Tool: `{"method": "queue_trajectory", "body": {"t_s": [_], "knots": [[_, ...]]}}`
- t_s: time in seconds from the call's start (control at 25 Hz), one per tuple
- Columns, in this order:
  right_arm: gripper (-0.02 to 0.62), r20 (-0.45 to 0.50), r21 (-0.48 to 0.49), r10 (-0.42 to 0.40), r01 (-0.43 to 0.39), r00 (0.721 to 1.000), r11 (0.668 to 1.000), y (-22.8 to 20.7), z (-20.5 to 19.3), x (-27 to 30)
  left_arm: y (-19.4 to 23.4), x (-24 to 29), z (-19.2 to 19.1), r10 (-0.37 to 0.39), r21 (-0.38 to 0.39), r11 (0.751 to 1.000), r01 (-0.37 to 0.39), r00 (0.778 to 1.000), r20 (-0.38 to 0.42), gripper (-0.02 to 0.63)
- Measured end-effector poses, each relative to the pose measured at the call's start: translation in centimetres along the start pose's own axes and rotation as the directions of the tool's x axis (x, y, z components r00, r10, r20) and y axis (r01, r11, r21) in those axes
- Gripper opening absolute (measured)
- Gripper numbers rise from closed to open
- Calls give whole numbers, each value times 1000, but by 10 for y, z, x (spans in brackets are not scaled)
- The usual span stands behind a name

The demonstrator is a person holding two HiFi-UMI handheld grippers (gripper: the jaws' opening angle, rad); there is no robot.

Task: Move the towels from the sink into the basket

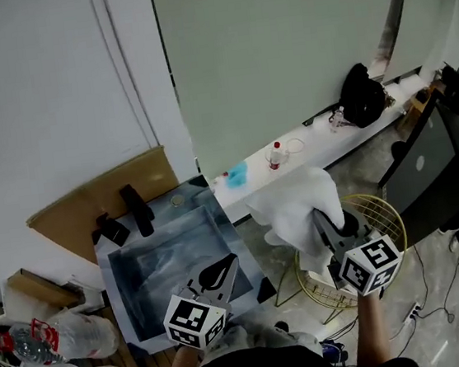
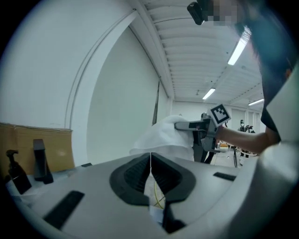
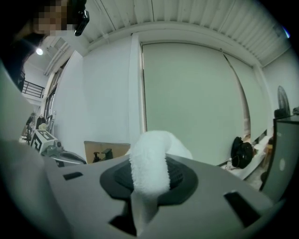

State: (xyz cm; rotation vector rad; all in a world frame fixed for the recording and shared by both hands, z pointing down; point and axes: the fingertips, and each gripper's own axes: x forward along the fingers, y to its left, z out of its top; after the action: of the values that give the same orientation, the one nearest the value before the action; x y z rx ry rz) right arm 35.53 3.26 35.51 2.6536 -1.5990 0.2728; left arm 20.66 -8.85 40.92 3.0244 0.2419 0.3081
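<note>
A white towel (image 1: pixel 294 204) hangs bunched in the air between the sink (image 1: pixel 111 264) and the gold wire basket (image 1: pixel 379 206), partly over the basket's left rim. My right gripper (image 1: pixel 323 218) is shut on it; in the right gripper view the towel (image 3: pixel 149 172) is pinched between the pads and drapes down over them. My left gripper (image 1: pixel 221 269) hovers over the sink's front right corner, shut with nothing in it; its pads (image 2: pixel 140 173) meet along a thin line. The left gripper view also shows the towel (image 2: pixel 161 135) and the right gripper (image 2: pixel 183 125). Only blue-grey marbled bottom shows in the basin.
A black faucet (image 1: pixel 138 208) and soap dispenser (image 1: pixel 110 229) stand at the sink's back, with cardboard (image 1: pixel 90 196) behind. Plastic bottles (image 1: pixel 74 335) lie at lower left. A white ledge (image 1: pixel 324 142) carries a small bottle (image 1: pixel 274 156) and a black bag (image 1: pixel 361 94). A dark cabinet (image 1: pixel 427 167) stands right of the basket.
</note>
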Motion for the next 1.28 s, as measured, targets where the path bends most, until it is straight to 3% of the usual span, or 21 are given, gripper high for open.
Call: {"method": "queue_trajectory", "body": {"t_s": [0.4, 0.76, 1.0, 1.28], "knots": [[86, -73, 59, -170, 174, 983, 983, -104, -53, -97, -103, 78, 0, -159, 36, 986, 161, 986, -46, 9], [86, -208, 122, -288, 317, 935, 941, -176, -133, -149, -169, 134, -21, -269, 43, 960, 276, 956, -122, 9], [86, -346, 192, -310, 390, 886, 900, -203, -216, -147, -186, 154, -34, -290, 42, 952, 302, 941, -176, 9], [87, -479, 283, -255, 422, 840, 861, -212, -308, -117, -173, 173, -46, -256, 32, 963, 269, 941, -219, 9]]}}
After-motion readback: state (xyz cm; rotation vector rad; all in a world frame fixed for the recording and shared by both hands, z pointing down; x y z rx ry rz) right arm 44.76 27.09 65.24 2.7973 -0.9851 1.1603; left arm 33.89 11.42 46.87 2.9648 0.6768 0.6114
